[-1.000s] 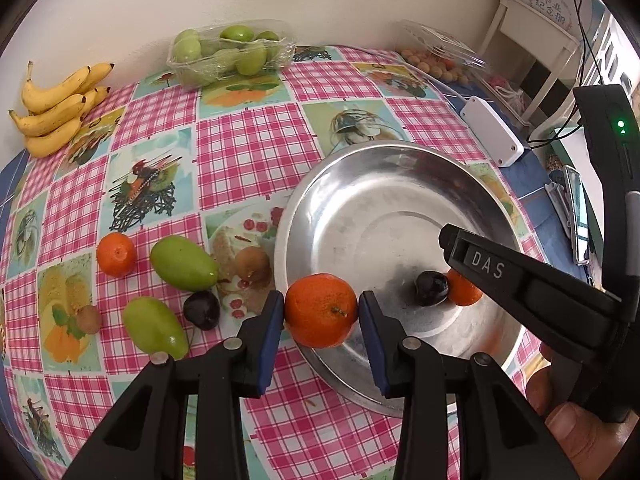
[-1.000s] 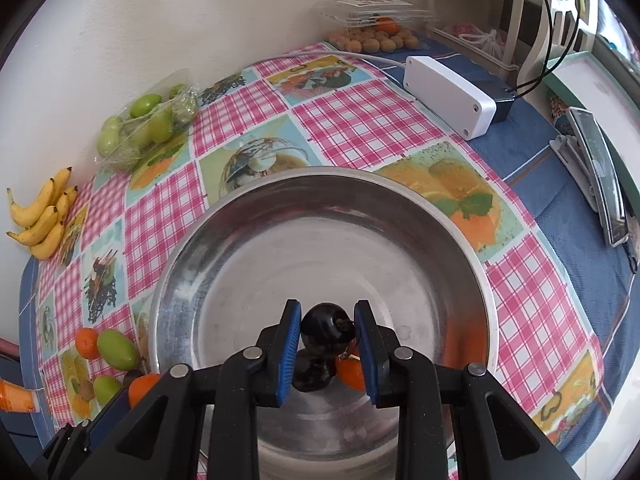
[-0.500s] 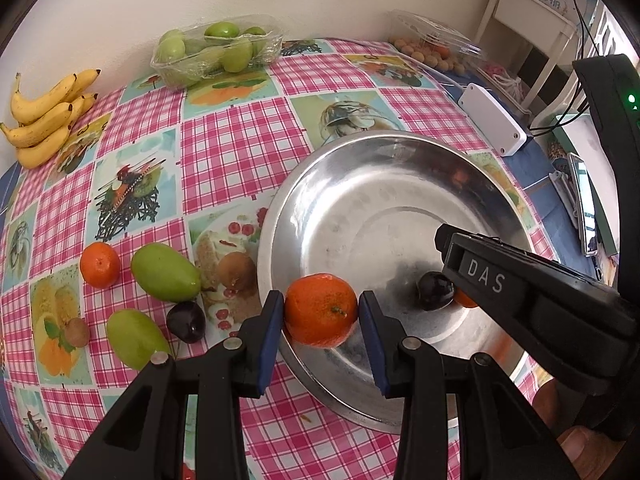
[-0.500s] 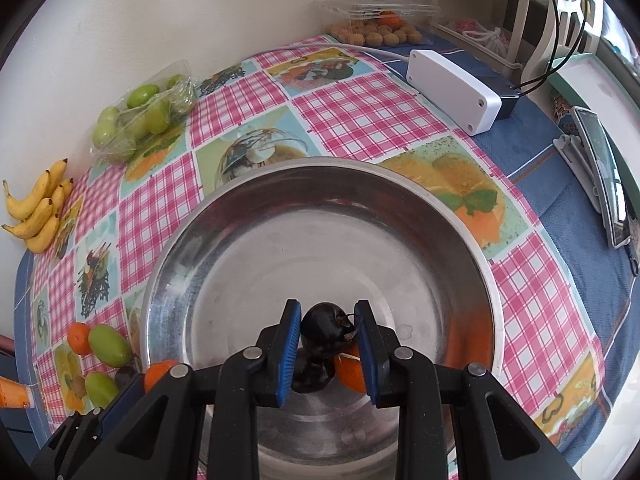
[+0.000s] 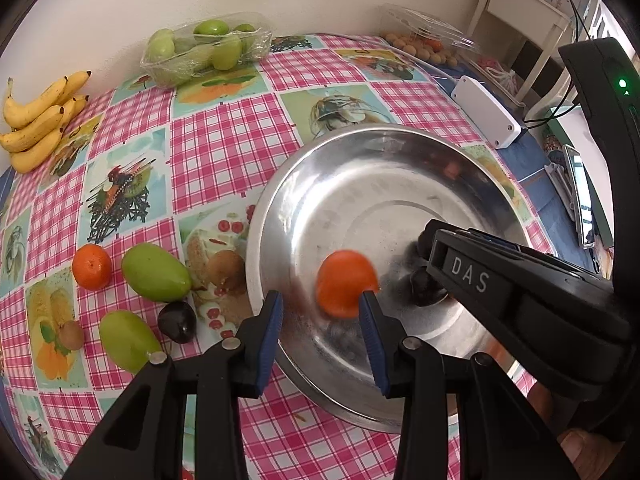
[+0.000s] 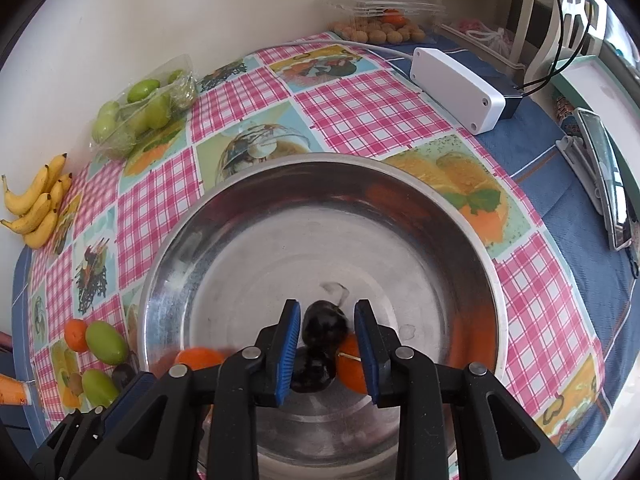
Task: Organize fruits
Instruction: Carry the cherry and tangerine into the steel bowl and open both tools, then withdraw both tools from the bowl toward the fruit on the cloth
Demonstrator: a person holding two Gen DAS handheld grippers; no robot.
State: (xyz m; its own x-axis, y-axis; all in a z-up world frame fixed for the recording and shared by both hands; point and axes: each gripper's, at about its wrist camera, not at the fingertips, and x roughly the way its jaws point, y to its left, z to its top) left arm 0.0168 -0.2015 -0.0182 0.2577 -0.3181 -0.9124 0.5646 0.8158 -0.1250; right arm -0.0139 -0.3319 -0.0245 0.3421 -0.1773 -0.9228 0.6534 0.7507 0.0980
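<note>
A steel bowl (image 5: 360, 184) (image 6: 320, 220) sits on the checked tablecloth. My left gripper (image 5: 320, 308) hangs over its near rim, open. A blurred orange (image 5: 347, 283) (image 6: 198, 358) is loose beyond the pads, over the bowl floor. My right gripper (image 6: 327, 316) points down into the bowl and its jaws are opening. A dark plum (image 6: 324, 326) (image 5: 424, 288) lies between them with a gap at the right pad. A dark shape, perhaps its reflection, lies beneath it. A second orange (image 6: 352, 364) rests in the bowl beside the right finger.
Left of the bowl lie an orange (image 5: 91, 266), two green mangoes (image 5: 155, 266), a dark plum (image 5: 177, 322) and kiwis (image 5: 226, 267). Bananas (image 5: 36, 120) and a tray of green fruit (image 5: 204, 48) line the wall. A white box (image 5: 486, 116) sits at the right.
The orange has left the left pads and dropped up-right toward the bowl floor. The plum has slipped lower between the right pads, which now stand slightly apart from it.
</note>
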